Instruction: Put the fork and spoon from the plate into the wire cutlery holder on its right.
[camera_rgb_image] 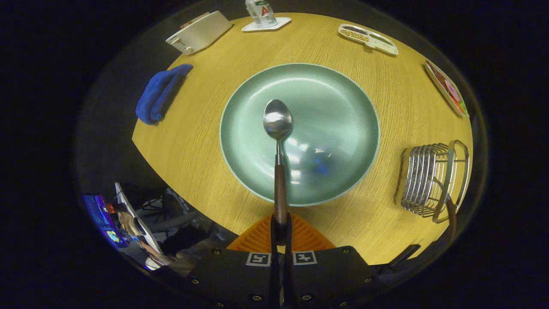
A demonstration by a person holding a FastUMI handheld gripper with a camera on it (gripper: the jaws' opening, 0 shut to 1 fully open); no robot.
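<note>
Squeezing together at the near end of the spoon (278, 128), the tool (281, 229) is holding its brown handle, with the shiny bowl reaching out over the green plate (240, 141). It looks light and stiff, and that smooth handle could slip or swing from an end hold. Right of the plate, the wire holder (431, 180) is keeping another brown handle inside, on the counter (206, 128).

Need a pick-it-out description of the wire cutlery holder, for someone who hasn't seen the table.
Start at the big green plate in the middle of the round wooden table. Beyond the plate's right rim stands the wire cutlery holder, past the claw, which is shut on the spoon. It is the only see-through thing there: bare metal bars with a loop handle and a brown-handled utensil inside.
</note>
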